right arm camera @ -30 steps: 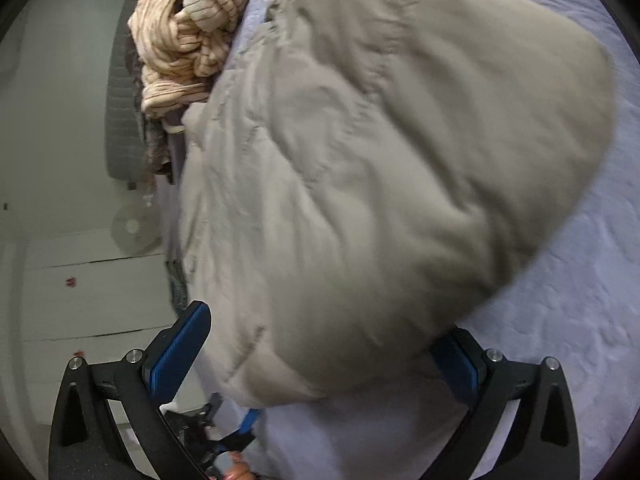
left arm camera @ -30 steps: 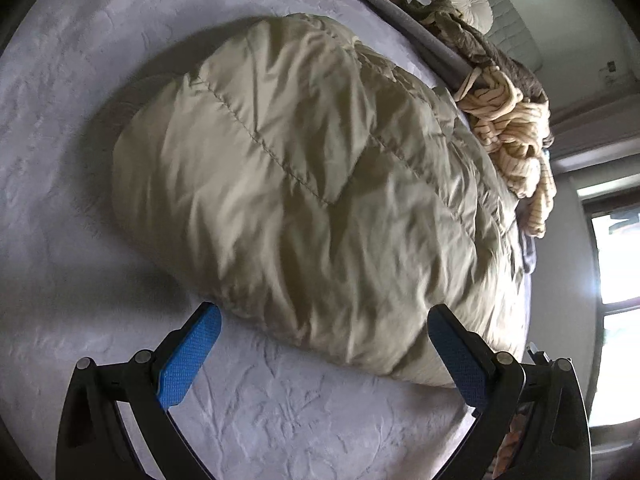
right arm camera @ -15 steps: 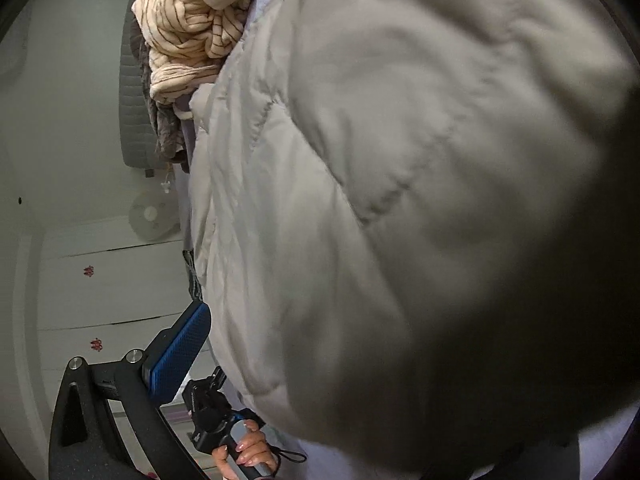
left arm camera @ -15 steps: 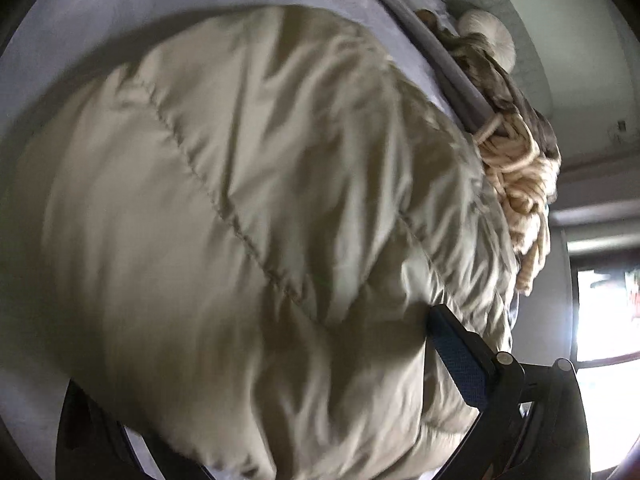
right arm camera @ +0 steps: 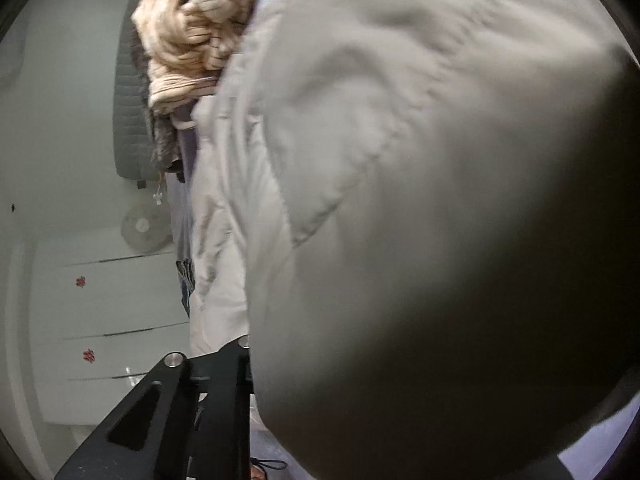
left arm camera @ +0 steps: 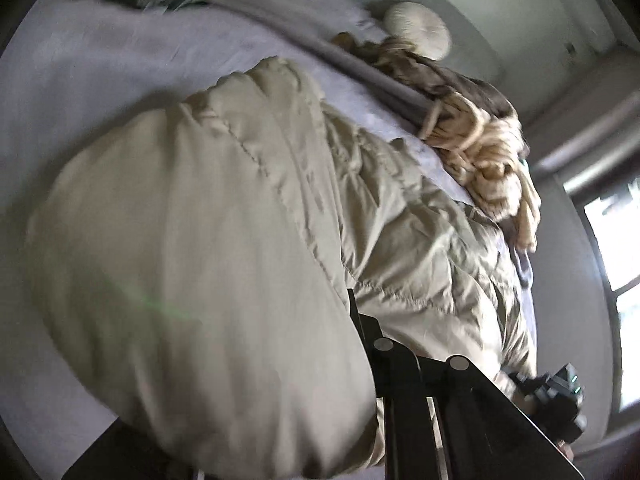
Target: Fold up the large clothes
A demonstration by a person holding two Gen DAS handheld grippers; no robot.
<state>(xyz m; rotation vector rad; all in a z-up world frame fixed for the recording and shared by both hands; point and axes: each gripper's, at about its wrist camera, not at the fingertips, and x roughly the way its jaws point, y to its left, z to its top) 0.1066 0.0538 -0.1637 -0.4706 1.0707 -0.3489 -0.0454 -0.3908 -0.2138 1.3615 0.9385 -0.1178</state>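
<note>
The beige quilted puffer jacket [left arm camera: 192,248] is filling most of both wrist views, bulging close to the lenses, with its far end lying on the pale lavender bedspread [left arm camera: 104,64]. I am pinching its near edge with both tools. My left gripper [left arm camera: 352,320] has just been closing, and its jaws are now standing narrow with the padded fabric swallowing the fingertips at the lower centre of the frame. My right gripper [right arm camera: 256,360] has just been closing too, its jaws biting into the jacket's hem at the lower centre of that view, tips buried in cloth. A striped cream garment [left arm camera: 488,160] is lying bunched beyond the jacket at the right. A round cream cushion [left arm camera: 416,28] is sitting at the upper right, against the headboard.
</note>
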